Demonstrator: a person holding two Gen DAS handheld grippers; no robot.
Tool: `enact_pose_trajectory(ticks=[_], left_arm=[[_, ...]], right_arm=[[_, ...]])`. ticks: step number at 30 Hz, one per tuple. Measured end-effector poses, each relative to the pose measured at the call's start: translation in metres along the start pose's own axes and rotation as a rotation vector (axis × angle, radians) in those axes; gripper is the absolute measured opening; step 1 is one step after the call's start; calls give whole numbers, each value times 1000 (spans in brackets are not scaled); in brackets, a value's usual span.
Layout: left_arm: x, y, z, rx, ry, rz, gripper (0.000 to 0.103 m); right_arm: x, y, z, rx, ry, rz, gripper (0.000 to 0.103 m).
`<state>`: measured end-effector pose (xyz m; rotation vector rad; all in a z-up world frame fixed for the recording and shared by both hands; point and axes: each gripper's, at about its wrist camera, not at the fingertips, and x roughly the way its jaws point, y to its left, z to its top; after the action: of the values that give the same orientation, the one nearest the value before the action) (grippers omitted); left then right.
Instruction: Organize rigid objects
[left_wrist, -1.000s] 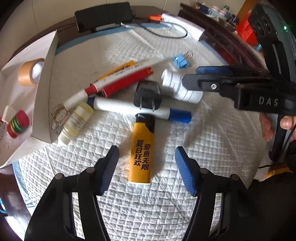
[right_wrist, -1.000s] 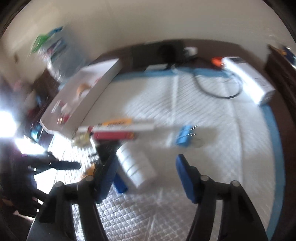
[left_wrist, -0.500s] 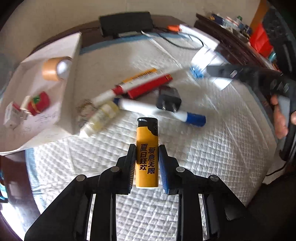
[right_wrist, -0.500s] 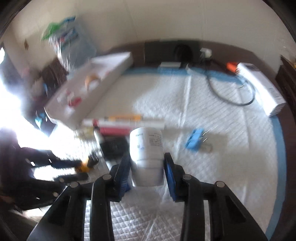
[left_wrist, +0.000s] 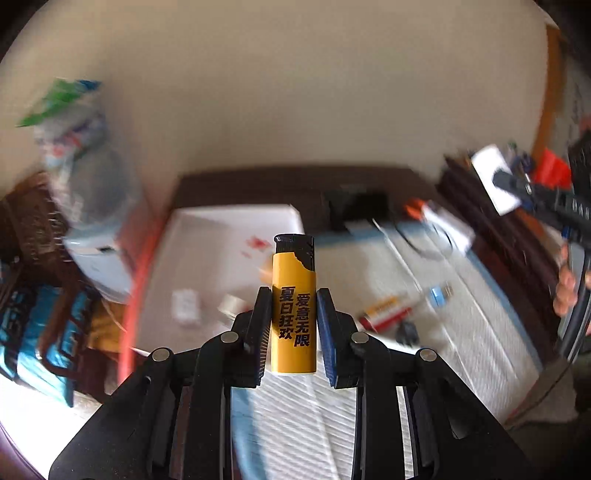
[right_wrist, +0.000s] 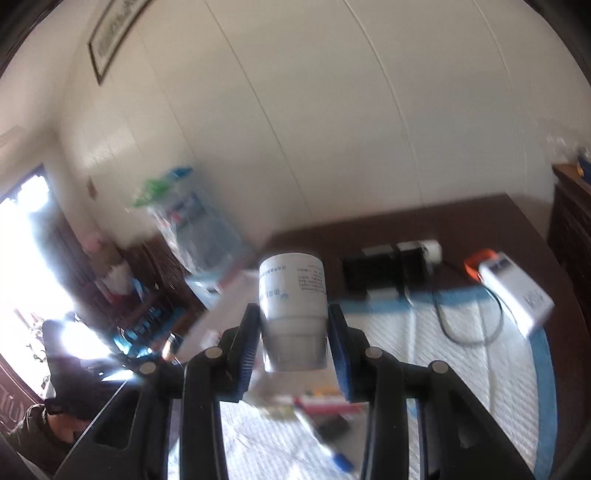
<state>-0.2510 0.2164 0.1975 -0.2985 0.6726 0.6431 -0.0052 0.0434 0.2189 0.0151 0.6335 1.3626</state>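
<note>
My left gripper (left_wrist: 293, 325) is shut on a yellow lighter (left_wrist: 293, 291) with a black top and black print, held upright well above the white quilted mat (left_wrist: 491, 332). My right gripper (right_wrist: 293, 339) is shut on a white bottle (right_wrist: 293, 295) with small print, lifted high over the mat (right_wrist: 480, 369). A white tray (left_wrist: 221, 258) with small items lies beyond the lighter, blurred. The right gripper also shows at the right edge of the left wrist view (left_wrist: 546, 199). Pens and a black plug (left_wrist: 408, 334) lie on the mat.
A water dispenser (left_wrist: 92, 229) stands left of the tray. A black adapter (right_wrist: 380, 273), a cable (right_wrist: 469, 321) and a white box (right_wrist: 517, 295) lie at the mat's far side. A blue clip (left_wrist: 439, 295) lies on the mat.
Both grippers have risen and tilted up with their objects. One second ago both were open; the left shut on the lighter, the right on the bottle.
</note>
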Motion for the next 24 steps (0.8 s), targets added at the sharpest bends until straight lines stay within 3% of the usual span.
enact_pose_trajectory(ticks=[7,12,15,24], left_arm=[[-33,64,25,-60,-64,87,23],[-75,91,73,-64,-191,133,23],[-94,104,79,-92,-245,154,23],[-55,114,64,-105,-167,142,23]], right_arm=[[20,48,31,-74,-53,37,36],[25,87,65,-101,-120,78,36],[24,106,70,-84,-158,105,36],[57,134,58,-64,-102,137,36]])
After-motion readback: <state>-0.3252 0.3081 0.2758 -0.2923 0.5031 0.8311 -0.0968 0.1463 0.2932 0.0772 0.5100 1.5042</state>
